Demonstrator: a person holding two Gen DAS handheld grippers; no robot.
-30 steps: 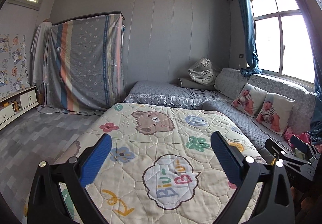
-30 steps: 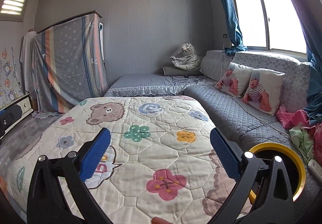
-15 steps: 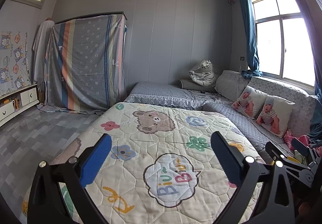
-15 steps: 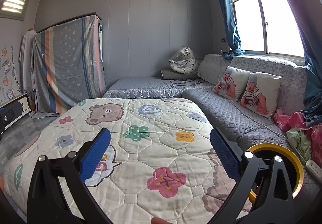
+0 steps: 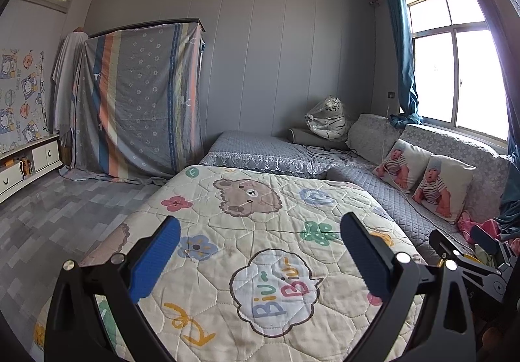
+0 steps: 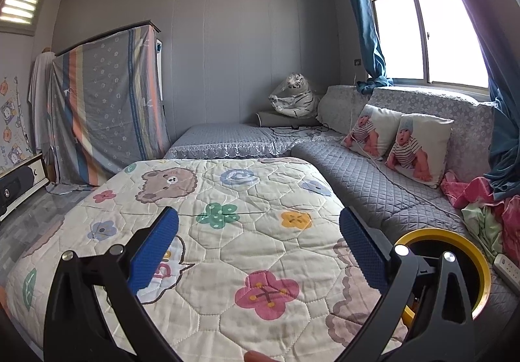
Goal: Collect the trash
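Both claws hung over the bed, each spread wide with nothing between its blue pads: left claw (image 5: pixel 260 259), right claw (image 6: pixel 259 253). Beneath lay the cartoon quilt (image 5: pixel 260 215), its speech bubble reading "Biu~ Biu~". A yellow-rimmed bin (image 6: pixel 468 245) sat just right of the right claw, partly hidden by its finger. Baby-print pillows (image 6: pixel 396 142) leaned on the grey sofa (image 6: pixel 357 180); crumpled pink cloth (image 6: pixel 481 199) lay beyond the bin.
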